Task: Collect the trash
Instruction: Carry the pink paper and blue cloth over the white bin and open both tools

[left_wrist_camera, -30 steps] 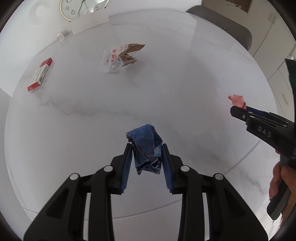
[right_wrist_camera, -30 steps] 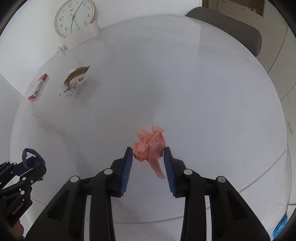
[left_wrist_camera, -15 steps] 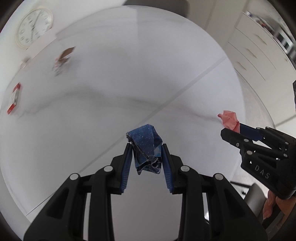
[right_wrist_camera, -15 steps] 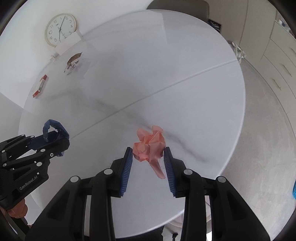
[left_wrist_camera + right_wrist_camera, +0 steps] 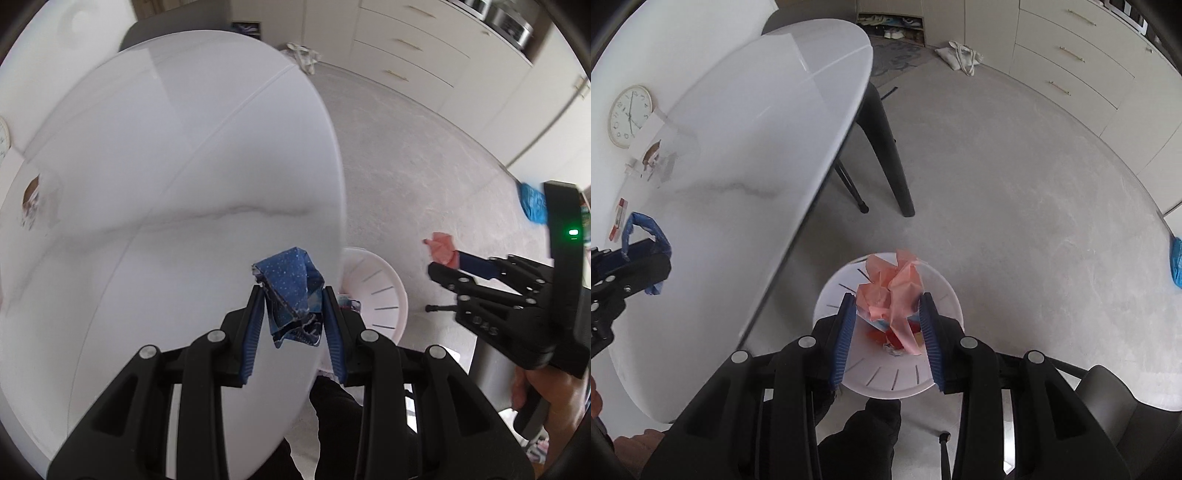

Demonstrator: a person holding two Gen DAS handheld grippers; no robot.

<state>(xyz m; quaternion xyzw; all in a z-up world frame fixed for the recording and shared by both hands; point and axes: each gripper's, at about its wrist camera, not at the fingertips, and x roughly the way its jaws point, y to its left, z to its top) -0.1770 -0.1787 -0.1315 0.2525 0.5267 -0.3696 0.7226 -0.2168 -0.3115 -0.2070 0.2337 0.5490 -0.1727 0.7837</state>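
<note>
My left gripper (image 5: 291,306) is shut on a crumpled blue dotted wrapper (image 5: 291,284), held over the right edge of the white table (image 5: 166,206). My right gripper (image 5: 888,314) is shut on a crumpled pink paper (image 5: 892,284), held straight above a white slotted waste bin (image 5: 942,291) on the floor. The bin holds some red and pale trash. In the left wrist view the bin (image 5: 376,284) stands just past the table edge, and the right gripper (image 5: 443,258) with the pink paper (image 5: 441,247) is at the right.
A brown and white snack bag (image 5: 652,155), a red box (image 5: 619,218) and a wall clock (image 5: 629,116) are at the table's far left. Black table legs (image 5: 890,155), grey floor, white drawers (image 5: 1071,55), a blue bag (image 5: 1176,258) surround the bin.
Both grippers have swung right, off the table top toward the floor. The right gripper with the pink paper is now over the bin; the left one has reached the table's edge.
</note>
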